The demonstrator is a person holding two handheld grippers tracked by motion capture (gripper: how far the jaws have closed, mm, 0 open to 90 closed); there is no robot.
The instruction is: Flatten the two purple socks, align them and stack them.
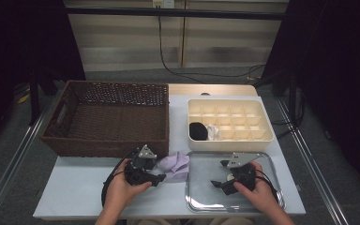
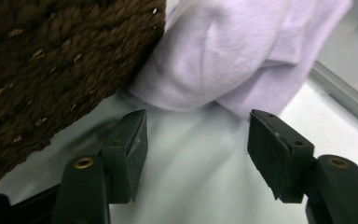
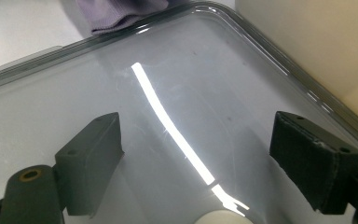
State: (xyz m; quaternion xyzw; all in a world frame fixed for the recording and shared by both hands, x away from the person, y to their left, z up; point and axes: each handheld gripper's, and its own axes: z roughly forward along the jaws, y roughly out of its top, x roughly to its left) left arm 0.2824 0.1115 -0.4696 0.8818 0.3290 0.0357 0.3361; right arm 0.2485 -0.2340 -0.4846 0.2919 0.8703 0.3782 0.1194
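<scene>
A pale table (image 1: 84, 187) stands in a dark room with a blind behind it. On the table sit a wicker basket (image 1: 108, 119), a cream divided box (image 1: 229, 121) and a steel tray (image 1: 201, 197). A lilac cloth (image 1: 174, 165) lies bunched between the basket's corner and the tray. It is just ahead of the left gripper (image 1: 157, 179), whose jaws stand apart and empty, short of the cloth. The left gripper is the nearer one. The right gripper (image 1: 221, 174) hangs over the tray, jaws also apart and empty. The cloth is too crumpled to show a long axis. No writing can be read.
</scene>
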